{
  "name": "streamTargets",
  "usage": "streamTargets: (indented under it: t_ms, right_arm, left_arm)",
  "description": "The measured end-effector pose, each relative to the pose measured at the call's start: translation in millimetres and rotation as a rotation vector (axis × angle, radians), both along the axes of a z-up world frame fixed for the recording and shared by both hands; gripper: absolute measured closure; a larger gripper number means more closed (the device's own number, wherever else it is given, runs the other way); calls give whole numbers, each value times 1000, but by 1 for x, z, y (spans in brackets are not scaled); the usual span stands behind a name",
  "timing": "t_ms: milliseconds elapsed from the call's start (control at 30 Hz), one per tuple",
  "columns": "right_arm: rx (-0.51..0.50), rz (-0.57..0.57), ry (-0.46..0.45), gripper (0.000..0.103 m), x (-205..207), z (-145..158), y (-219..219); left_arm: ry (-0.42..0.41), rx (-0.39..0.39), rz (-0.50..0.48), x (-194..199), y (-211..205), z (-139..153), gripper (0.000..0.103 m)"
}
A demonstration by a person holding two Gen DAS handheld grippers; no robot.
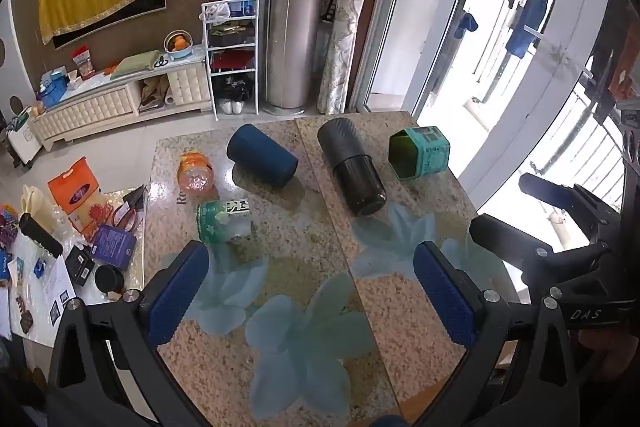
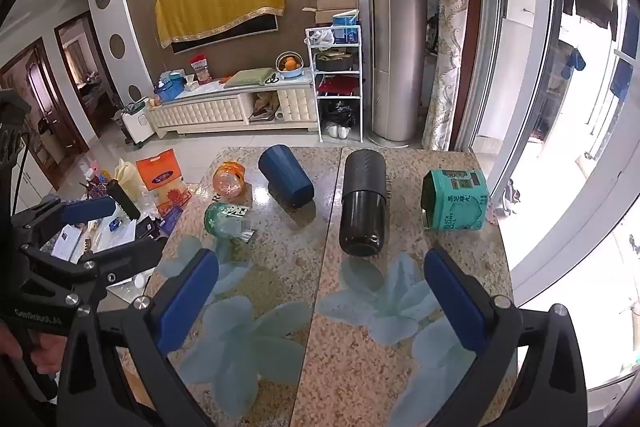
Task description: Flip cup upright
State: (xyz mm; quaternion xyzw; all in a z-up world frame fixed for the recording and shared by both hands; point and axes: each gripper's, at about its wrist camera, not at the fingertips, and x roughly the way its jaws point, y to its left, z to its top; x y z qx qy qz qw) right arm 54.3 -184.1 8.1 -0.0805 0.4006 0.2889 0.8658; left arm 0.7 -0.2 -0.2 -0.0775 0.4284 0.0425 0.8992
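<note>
Several cups lie on their sides on the speckled table [image 1: 280,227]: a dark blue cup [image 1: 262,161] [image 2: 286,181], a black tumbler [image 1: 352,171] [image 2: 364,203], a green square cup [image 1: 420,153] [image 2: 456,201], an orange clear cup [image 1: 195,171] [image 2: 229,178] and a green clear cup [image 1: 223,221] [image 2: 226,219]. My left gripper [image 1: 312,263] is open and empty, hovering above the table's near part. My right gripper [image 2: 322,273] is open and empty, just short of the black tumbler. Each gripper shows in the other's view: the right one [image 1: 516,215] and the left one [image 2: 124,227].
A lower side table [image 1: 60,267] at the left holds boxes, bags and small clutter. A glass sliding door [image 2: 560,107] runs along the right. A white cabinet [image 2: 232,111] and a shelf rack [image 2: 340,83] stand at the far wall.
</note>
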Motion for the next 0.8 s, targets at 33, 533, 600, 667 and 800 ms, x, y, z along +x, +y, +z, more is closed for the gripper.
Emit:
streamTargets:
  t_ms: [33,533,600,667,800]
  right_arm:
    - [-15,0,5,0,0,0,1]
    - [5,-1,-6,0,-1,0,-1]
    - [3,-1,-4,0,-1,-1,0]
    - [2,-3,-2,0,-1,0,-2]
    - [3,-3,1,0,-1,0,-3]
  left_arm:
    - [0,0,2,1,0,0,0]
    - [-15,2,0,0,-9,-1,0]
    - [-13,-11,-2,-3,-1,-2,0]
    - [-12,-10,-4,-3,0,-2,0]
    - [-8,-12,-3,-3,1,-1,0]
